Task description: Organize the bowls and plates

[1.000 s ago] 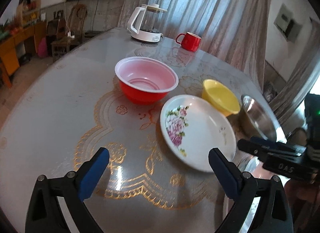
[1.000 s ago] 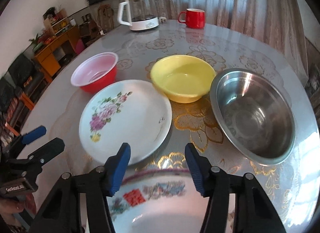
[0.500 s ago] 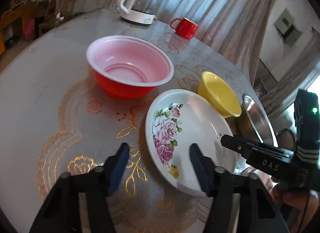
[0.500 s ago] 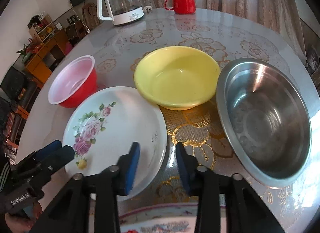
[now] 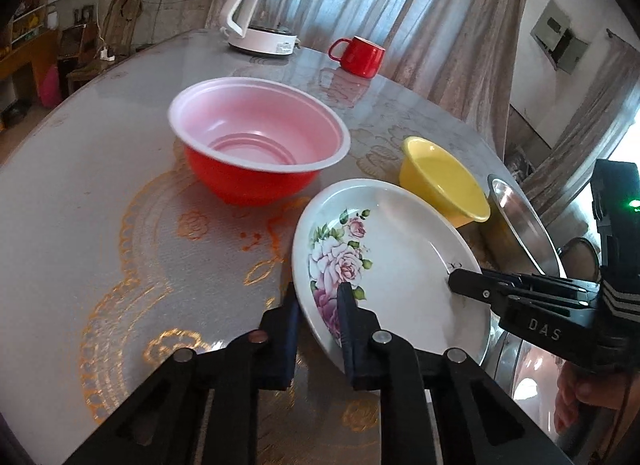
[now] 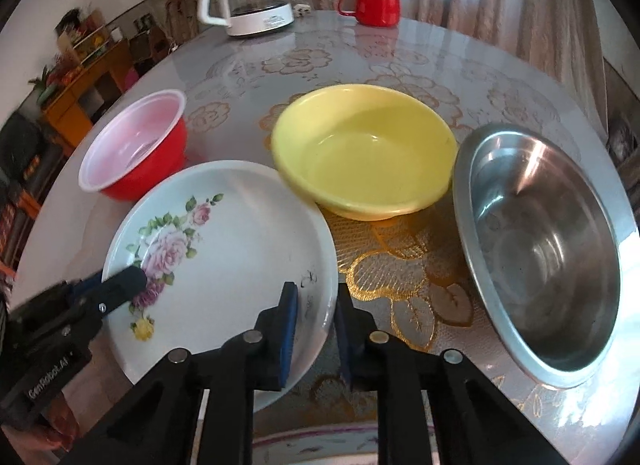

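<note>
A white plate with pink roses [image 5: 400,249] [image 6: 240,241] lies near the table's front edge. My left gripper [image 5: 319,299] is shut on its left rim, one blue pad inside and one outside. My right gripper [image 6: 316,301] has its jaws closing on the plate's right rim, and the pads touch the rim on both sides. Each gripper shows in the other's view, the left gripper [image 6: 120,285] over the roses and the right gripper [image 5: 460,281] on the far rim. Behind the plate stand a red bowl with a pale inside [image 5: 260,145] [image 6: 136,145], a yellow bowl [image 6: 360,153] [image 5: 440,181] and a steel bowl [image 6: 540,245].
A glass kettle with a white handle [image 5: 264,13] and a red mug [image 5: 360,55] stand at the table's far side. The rim of another patterned dish [image 6: 320,441] shows at the bottom of the right wrist view. A person's hand [image 5: 576,397] holds the right gripper. Curtains hang behind the table.
Both grippers moved forward and down to the flowered plate. Their jaws went from wide open to closed on its opposite rims.
</note>
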{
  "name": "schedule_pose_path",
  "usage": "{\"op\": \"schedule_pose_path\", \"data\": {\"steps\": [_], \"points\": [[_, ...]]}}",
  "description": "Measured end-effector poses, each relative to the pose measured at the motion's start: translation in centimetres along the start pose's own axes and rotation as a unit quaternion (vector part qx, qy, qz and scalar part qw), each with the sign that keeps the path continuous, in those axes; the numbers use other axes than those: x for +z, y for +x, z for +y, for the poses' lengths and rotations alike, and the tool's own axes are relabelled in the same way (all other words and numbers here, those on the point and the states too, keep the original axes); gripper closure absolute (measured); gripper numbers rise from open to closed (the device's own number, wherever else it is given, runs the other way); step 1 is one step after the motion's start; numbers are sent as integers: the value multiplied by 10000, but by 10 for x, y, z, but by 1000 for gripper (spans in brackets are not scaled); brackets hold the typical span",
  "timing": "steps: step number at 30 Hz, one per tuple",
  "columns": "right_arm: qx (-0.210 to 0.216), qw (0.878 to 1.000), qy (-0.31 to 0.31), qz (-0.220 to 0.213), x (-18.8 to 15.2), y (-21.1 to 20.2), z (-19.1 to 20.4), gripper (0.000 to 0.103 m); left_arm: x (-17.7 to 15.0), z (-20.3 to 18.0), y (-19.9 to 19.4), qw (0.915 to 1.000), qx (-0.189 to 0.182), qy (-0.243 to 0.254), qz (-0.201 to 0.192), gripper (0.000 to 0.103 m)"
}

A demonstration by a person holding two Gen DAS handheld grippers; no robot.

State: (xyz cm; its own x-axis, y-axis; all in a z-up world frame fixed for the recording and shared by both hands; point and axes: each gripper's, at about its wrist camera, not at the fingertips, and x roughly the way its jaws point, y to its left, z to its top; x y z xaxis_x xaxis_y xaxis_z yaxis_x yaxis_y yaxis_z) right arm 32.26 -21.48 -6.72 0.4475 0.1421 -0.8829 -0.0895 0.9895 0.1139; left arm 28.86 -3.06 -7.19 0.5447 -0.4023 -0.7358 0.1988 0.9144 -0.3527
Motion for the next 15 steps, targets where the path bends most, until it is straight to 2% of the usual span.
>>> {"op": "schedule_pose_path", "data": {"steps": [10, 12, 13, 14, 15], "points": [[454, 9988, -167, 60, -18, -7, 21, 89, -23, 16, -31, 9999, 121, -60, 87, 84], [501, 9985, -202, 68, -19, -7, 23, 88, -24, 19, -34, 9999, 93, -116, 66, 73], [522, 9985, -168, 71, -18, -6, 22, 88, -24, 20, -34, 9999, 125, -103, 53, 63], [590, 9982, -89, 73, -16, -5, 20, 87, -24, 20, -34, 9999, 115, -92, 22, 56], [625, 9980, -23, 65, -14, -3, 17, 87, -24, 20, -34, 9999, 132, -82, 5, 55]]}}
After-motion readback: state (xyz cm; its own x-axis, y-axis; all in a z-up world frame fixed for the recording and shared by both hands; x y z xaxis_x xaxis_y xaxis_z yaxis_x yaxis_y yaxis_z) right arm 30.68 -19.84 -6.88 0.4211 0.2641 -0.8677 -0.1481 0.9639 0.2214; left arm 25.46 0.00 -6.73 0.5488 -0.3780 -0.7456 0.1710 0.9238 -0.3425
